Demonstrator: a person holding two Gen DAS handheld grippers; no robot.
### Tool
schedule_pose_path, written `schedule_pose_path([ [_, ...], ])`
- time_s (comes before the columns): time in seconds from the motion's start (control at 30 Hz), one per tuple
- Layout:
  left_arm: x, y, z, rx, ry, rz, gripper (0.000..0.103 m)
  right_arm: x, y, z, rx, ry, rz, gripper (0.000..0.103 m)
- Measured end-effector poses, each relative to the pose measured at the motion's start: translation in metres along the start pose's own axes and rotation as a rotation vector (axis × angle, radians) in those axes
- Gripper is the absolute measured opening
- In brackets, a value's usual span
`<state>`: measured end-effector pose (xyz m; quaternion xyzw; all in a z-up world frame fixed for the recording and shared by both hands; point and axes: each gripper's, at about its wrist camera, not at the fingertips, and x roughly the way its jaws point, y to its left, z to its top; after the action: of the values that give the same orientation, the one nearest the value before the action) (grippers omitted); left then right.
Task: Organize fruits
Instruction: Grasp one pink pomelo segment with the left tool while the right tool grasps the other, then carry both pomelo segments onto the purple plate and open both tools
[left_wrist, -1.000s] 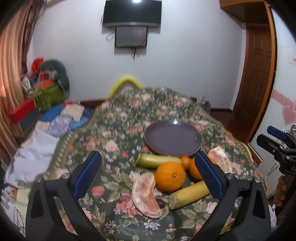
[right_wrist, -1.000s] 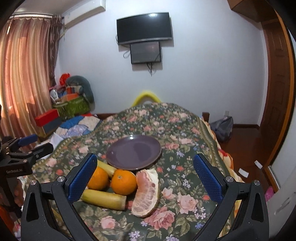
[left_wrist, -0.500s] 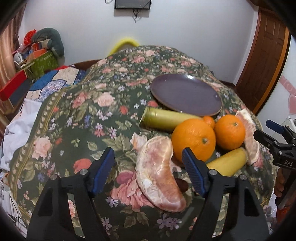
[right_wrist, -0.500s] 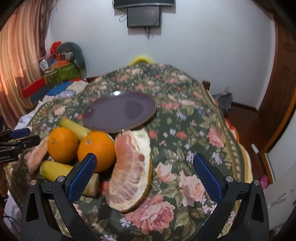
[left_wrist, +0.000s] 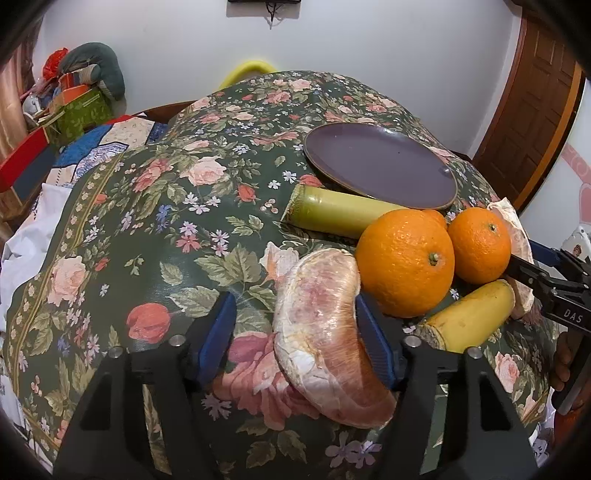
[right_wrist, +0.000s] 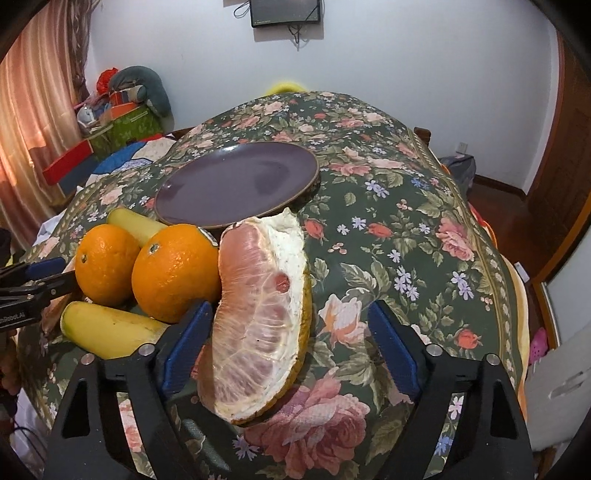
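Observation:
Two pomelo wedges, two oranges and two banana pieces lie on a floral cloth in front of an empty purple plate. My left gripper is open, its jaws around the left pomelo wedge; the right jaw touches the wedge, the left jaw stands apart. My right gripper is open around the right pomelo wedge, whose left side is by the left jaw. The oranges and a yellow banana piece lie between the two wedges. A green banana piece lies by the plate.
The floral cloth covers a rounded table that drops off at every side. A wooden door is at the right. Boxes and bedding are piled at the left by a curtain. A screen hangs on the far wall.
Both grippers have moved down and forward toward the fruit. Each now has its jaws around a pomelo wedge, and both have narrowed while still open.

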<state>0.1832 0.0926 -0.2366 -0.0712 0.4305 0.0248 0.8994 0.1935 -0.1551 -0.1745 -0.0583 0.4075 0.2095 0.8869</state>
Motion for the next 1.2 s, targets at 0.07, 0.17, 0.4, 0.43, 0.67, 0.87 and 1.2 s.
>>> schedule_pose_path([
  [0.07, 0.001, -0.003, 0.0, 0.01, 0.002, -0.001, 0.056, 0.002, 0.001, 0.0, -0.005, 0.005, 0.008, 0.073],
  [0.17, 0.003, -0.007, -0.001, 0.032, 0.01, -0.016, 0.044, 0.004, 0.002, 0.0, -0.005, 0.012, 0.031, 0.058],
  [0.4, 0.002, -0.007, -0.001, 0.041, 0.027, -0.005, 0.043, 0.005, 0.005, 0.0, -0.002, 0.017, 0.061, 0.042],
  [0.43, 0.001, -0.007, 0.0, 0.039, 0.031, -0.001, 0.043, 0.004, 0.004, 0.0, 0.002, 0.016, 0.063, 0.042],
  [0.67, -0.015, -0.002, 0.007, 0.012, 0.003, 0.014, 0.043, -0.006, 0.005, 0.007, -0.006, -0.013, 0.067, 0.027],
  [0.87, -0.038, -0.003, 0.018, 0.004, -0.055, 0.017, 0.043, -0.017, 0.008, 0.012, -0.022, -0.042, 0.057, 0.022],
  [1.2, -0.067, -0.023, 0.048, 0.026, -0.155, -0.021, 0.043, -0.045, 0.004, 0.034, -0.009, -0.127, 0.049, 0.022],
])
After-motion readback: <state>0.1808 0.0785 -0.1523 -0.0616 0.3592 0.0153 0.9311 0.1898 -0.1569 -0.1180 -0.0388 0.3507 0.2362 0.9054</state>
